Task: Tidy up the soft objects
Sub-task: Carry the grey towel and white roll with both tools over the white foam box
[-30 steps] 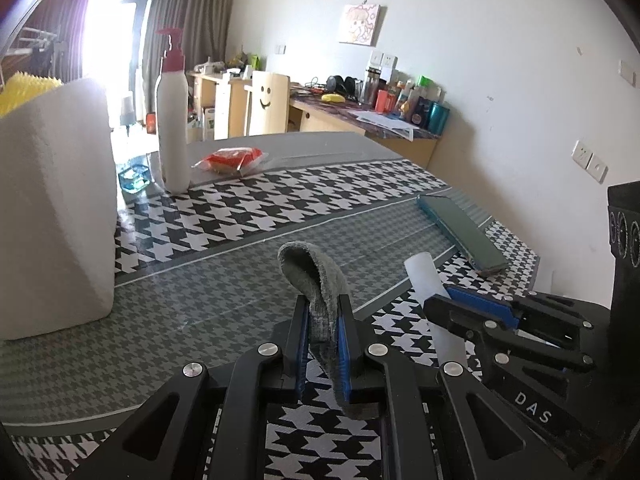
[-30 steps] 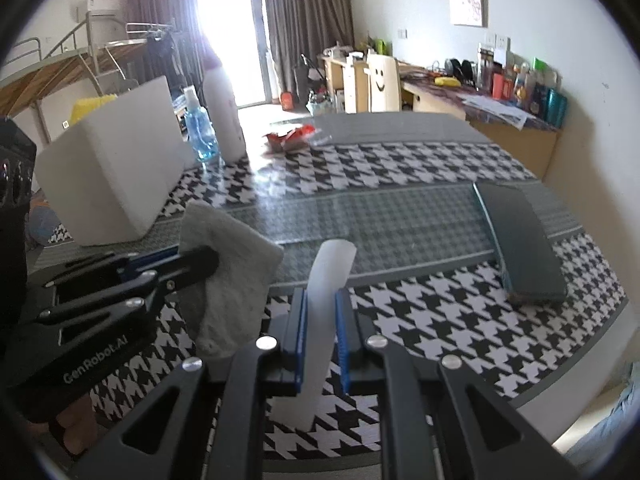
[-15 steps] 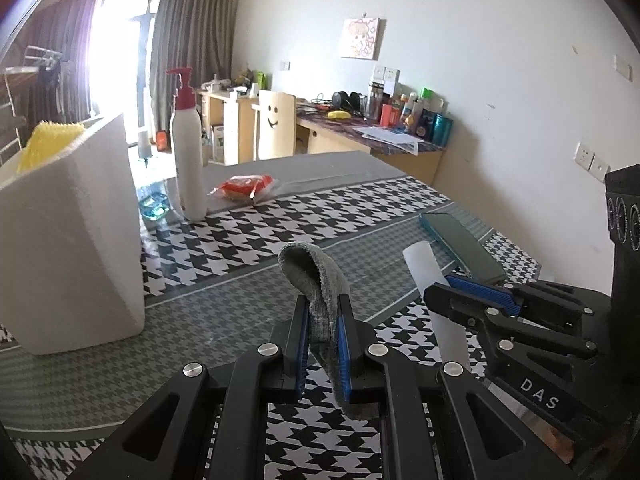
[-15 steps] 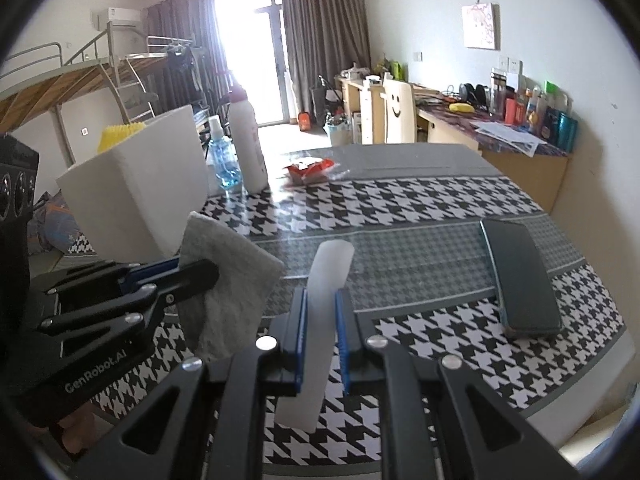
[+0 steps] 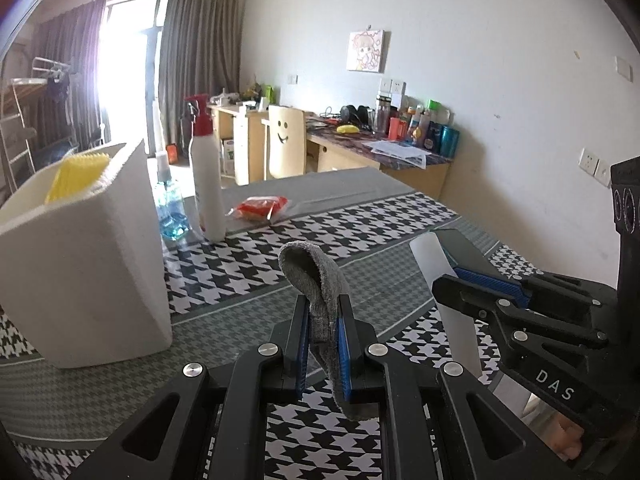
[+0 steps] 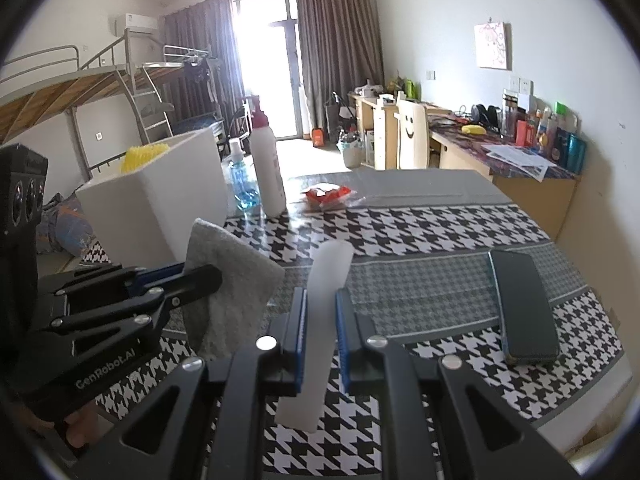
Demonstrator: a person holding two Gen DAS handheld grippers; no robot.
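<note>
While the left gripper (image 5: 323, 330), marked "GenRobot.AI", is squeezing a grey cloth (image 5: 320, 280) mid-frame, the right gripper (image 6: 321, 330), marked "DAS", is pinching a white foam strip (image 6: 320, 320).

a lived-in home — bunk bed (image 6: 100, 92), curtains (image 6: 340, 56), cluttered desk (image 6: 500, 152).

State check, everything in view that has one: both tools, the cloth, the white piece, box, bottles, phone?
Left tool: shut on gray cloth.
Gray cloth: pinched, held off the table, top flopped over.
Right tool: shut on white strip.
White strip: held upright, off the table.
White box: open-topped, yellow item inside.
Pump bottle: upright.
Blue spray bottle: upright.
Phone: flat, screen dark.
</note>
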